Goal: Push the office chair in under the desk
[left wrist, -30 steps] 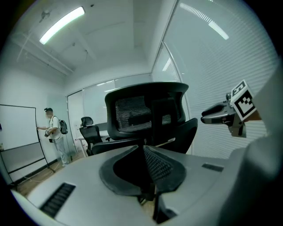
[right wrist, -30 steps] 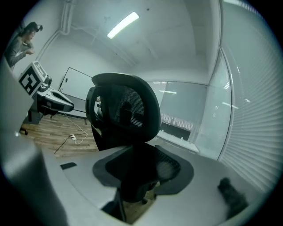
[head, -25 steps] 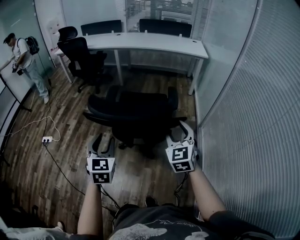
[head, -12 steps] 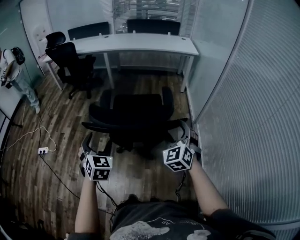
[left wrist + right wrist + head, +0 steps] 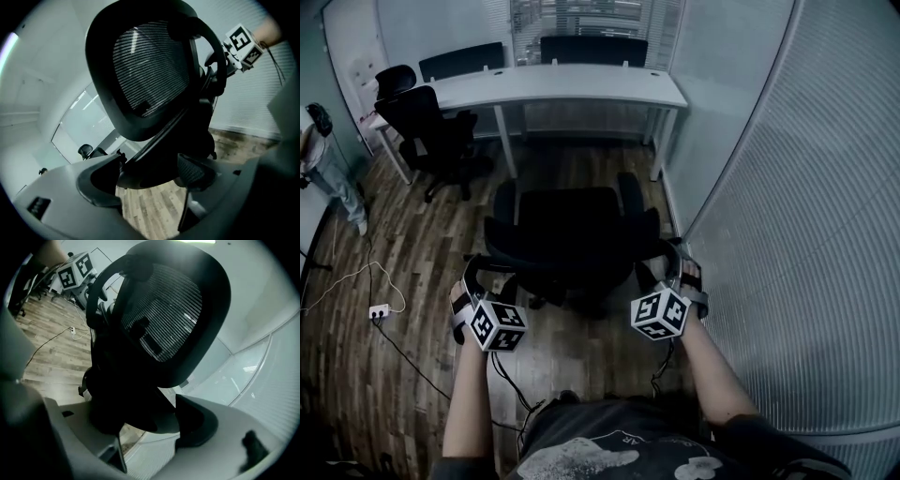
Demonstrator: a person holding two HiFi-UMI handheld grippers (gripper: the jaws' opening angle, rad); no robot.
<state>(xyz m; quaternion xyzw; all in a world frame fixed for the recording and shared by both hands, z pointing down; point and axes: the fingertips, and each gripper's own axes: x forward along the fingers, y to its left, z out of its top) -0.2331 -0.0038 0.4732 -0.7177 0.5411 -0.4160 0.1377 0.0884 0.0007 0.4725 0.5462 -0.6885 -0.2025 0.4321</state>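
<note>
**Trainee:** Nearest items first. How many grippers, and in what condition?

**Technician:** Two. The left gripper (image 5: pixel 483 279) sits at the left side of the back of the office chair (image 5: pixel 572 225). The right gripper (image 5: pixel 664 270) sits at the right side. On both, the fingers have just been opening and now stand spread wide. Left fingers (image 5: pixel 96 185): one dark bar (image 5: pixel 150 171) of the chair frame lies between them, not pinched. Right fingers (image 5: pixel 199 425): same arrangement, with a dark part of the chair between them, unclamped.

**Trainee:** Location of the office chair?

**Technician:** One chair, directly ahead of the person, on the wood floor (image 5: pixel 581 347). Its back faces the grippers. Its two armrests (image 5: pixel 504 202) point toward the table (image 5: pixel 581 86). It stands short of the table, with floor showing between them.

**Trainee:** Remaining items, going outward?

**Technician:** One power strip (image 5: pixel 378 309) with its cable lies on the floor at left. One white table spans the far end. Two further black chairs (image 5: pixel 427 122) stand at the table's left end. Two dark upright shapes (image 5: pixel 592 49) stand beyond the table's far edge; whether they are chair backs or panels cannot be determined. One person (image 5: pixel 321 164) is at the left edge of the head view. One ribbed glass wall (image 5: pixel 787 234) runs along the right side.
</note>
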